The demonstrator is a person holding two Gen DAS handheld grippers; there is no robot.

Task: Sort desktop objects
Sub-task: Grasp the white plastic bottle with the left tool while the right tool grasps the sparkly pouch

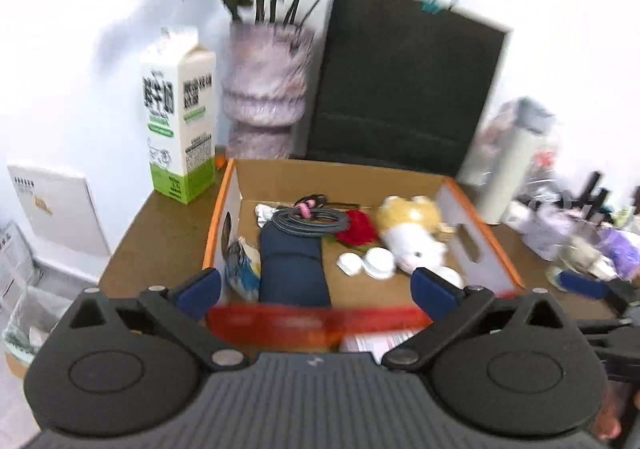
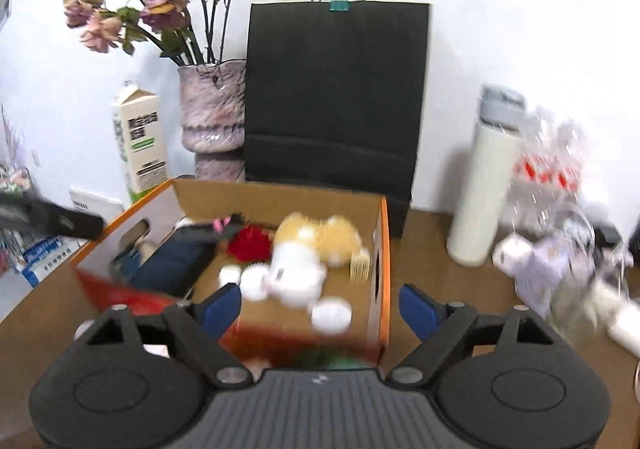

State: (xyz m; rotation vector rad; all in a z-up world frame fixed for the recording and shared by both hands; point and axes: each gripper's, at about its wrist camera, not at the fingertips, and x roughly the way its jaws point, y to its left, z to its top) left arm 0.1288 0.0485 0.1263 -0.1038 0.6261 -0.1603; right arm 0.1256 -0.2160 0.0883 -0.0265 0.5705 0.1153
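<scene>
Behind the cardboard box (image 1: pixel 472 205) in the left wrist view: one milk carton (image 1: pixel 178 117) at left, one mottled vase (image 1: pixel 266 89) of faded flowers, one black paper bag (image 1: pixel 404 89), one white bottle (image 1: pixel 506 165) at right. Further right, a blurred heap of wrapped clutter (image 1: pixel 576 233). All on a brown desk (image 1: pixel 160 233). Inside the box: one navy pouch (image 1: pixel 292 265) with a coiled grey cable (image 1: pixel 312 221) at its far end, one red flower (image 1: pixel 358 227), one yellow-and-white plush toy (image 1: pixel 412 235), two small white caps (image 1: pixel 366 263) just beside the plush, a crumpled blue-and-white wrapper (image 1: pixel 240 265) against the left wall. Near wall of the box blurred red, crossing just ahead of the left gripper (image 1: pixel 316 287). Blue fingertips (image 1: pixel 200 287) spread wide, nothing between them; box contents beyond the tips, pouch nearest the left one.

From the right wrist view, same back row: carton (image 2: pixel 140 141), vase (image 2: pixel 212 117), bag (image 2: pixel 336 97), bottle (image 2: pixel 482 189), crinkled clutter (image 2: pixel 560 217) at right. Box (image 2: pixel 384 249) sits left of centre, its orange-edged right wall between the two fingertips (image 2: pixel 222 307) of the right gripper (image 2: pixel 320 309). Plush (image 2: pixel 308 253), red flower (image 2: pixel 248 243), pouch (image 2: pixel 172 261) and white caps (image 2: pixel 332 315) lying within, one cap close ahead of the tips. Fingers parted, gripping nothing. Dark bar (image 2: pixel 52 221) reaching in from the left edge over the box's left wall. Much motion blur low in the frame.
</scene>
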